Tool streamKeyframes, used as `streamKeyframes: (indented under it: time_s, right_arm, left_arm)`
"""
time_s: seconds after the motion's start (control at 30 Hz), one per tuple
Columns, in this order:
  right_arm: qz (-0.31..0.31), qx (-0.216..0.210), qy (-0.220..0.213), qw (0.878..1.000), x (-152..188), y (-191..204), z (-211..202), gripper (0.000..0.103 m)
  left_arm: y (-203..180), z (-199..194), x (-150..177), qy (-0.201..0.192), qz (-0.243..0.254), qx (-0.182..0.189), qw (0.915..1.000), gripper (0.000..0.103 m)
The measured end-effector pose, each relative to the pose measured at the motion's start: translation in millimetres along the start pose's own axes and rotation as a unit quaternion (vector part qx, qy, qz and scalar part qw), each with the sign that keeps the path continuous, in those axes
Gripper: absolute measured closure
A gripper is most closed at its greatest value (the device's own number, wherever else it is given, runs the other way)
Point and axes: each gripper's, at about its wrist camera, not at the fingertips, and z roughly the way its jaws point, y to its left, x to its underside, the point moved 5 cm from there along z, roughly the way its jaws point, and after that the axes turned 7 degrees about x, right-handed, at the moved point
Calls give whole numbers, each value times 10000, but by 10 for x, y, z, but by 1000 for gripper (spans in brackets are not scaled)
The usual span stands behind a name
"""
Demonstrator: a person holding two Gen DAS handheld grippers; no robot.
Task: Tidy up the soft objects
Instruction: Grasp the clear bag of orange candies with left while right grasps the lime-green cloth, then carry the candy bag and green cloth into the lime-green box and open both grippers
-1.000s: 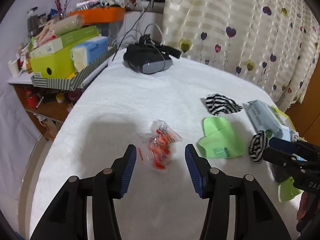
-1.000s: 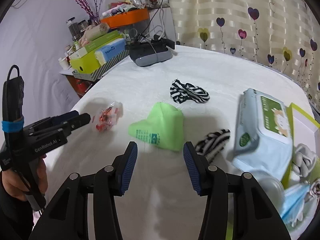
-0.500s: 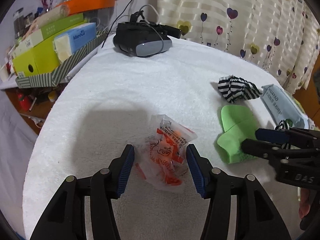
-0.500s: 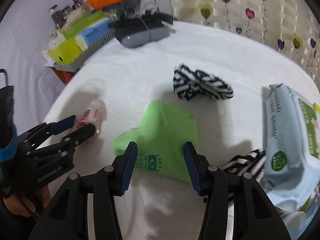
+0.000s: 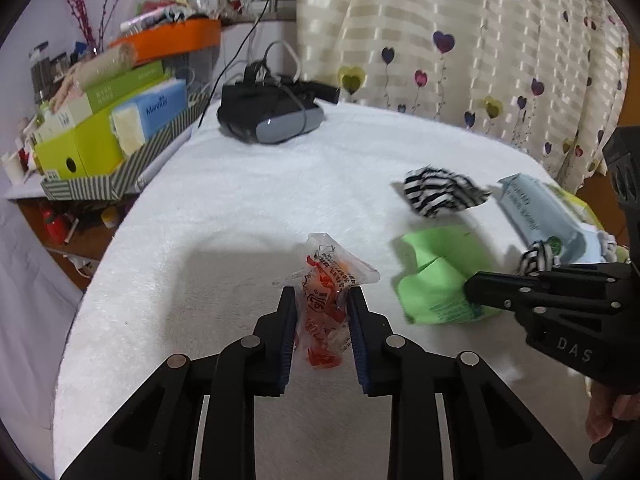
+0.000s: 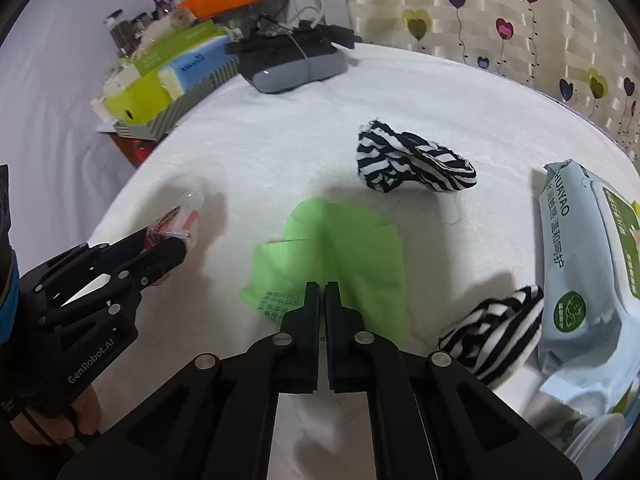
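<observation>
Left gripper (image 5: 322,312): jaws closing, blue pads on either side of the clear candy bag (image 5: 326,300), which lies on the white towel-covered table (image 5: 256,208). Pads look to touch the crinkled plastic, with the bag's upper part sticking out beyond the tips.

Right gripper (image 6: 323,300): jaws pressed together on the near edge of the green cloth (image 6: 340,248), which lies flat mid-table, just right of the candy bag. Only a thin fold seems caught.

Other soft items: striped cloth (image 6: 412,160) beyond the green one; a second striped roll (image 6: 496,328) touching the wet-wipes pack (image 6: 580,264) at right.

Risks, as judged:
- Slick plastic may slide out of the left pads on lifting, since the grip sits low on the bag and the contents can shift.
- Further closing could crush the candies.
- Shallow pinch on the green cloth may let go, or it may drag and unfold rather than lift cleanly.
- Both grippers work close together; their fingers could collide.
</observation>
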Motion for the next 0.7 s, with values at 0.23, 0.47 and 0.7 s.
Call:
streamKeyframes:
  time_s: [0.23, 0.47, 0.7]
  right_arm:
    - [-95, -80, -578, 9983, 42, -32, -558, 101]
    - [-14, -54, -1269, 9919, 101, -222, -1237, 101]
    - [278, -114, -1701, 9850, 179, -576, -1724, 101]
  left_arm:
    - [-250, -508, -136, -421, 62, 130, 9990, 79]
    - [-662, -927, -286, -793, 199, 399, 9959, 79]
    - [-1245, -1151, -418, -938, 563, 747, 9912, 79]
